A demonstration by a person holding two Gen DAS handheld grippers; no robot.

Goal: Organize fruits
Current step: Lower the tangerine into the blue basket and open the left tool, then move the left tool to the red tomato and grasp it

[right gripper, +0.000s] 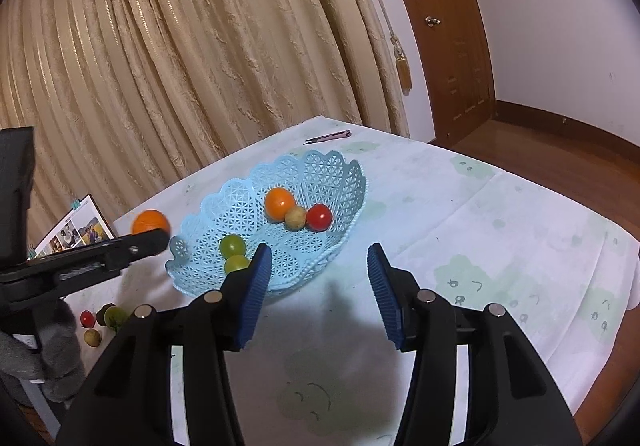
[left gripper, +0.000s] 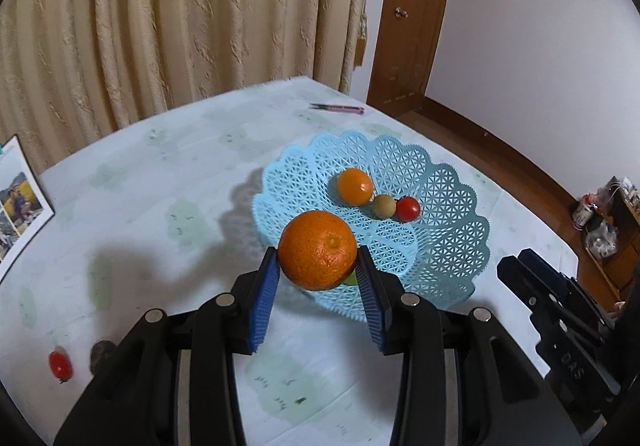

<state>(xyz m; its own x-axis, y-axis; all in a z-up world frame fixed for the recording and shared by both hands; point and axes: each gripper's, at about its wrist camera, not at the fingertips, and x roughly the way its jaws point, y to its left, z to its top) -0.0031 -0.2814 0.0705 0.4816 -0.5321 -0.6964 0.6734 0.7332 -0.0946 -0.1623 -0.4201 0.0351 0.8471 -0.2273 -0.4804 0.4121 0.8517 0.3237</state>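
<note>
My left gripper (left gripper: 318,260) is shut on a large orange (left gripper: 317,251) and holds it over the near rim of the light blue lattice basket (left gripper: 452,230). In the basket lie a small orange (left gripper: 355,186), a tan round fruit (left gripper: 384,207) and a red tomato (left gripper: 407,209). The right wrist view shows the same basket (right gripper: 320,174) with two green fruits (right gripper: 234,254) near its front. My right gripper (right gripper: 318,258) stands open with nothing between its fingers, in front of the basket. The held orange (right gripper: 150,223) appears at the left, behind the left gripper's finger.
A red tomato (left gripper: 61,365) and a dark fruit (left gripper: 102,354) lie on the tablecloth at lower left. Other small fruits (right gripper: 100,322) sit near the left table edge. A photo booklet (left gripper: 18,202) lies at the left and a pen (left gripper: 338,109) at the far edge. A curtain hangs behind.
</note>
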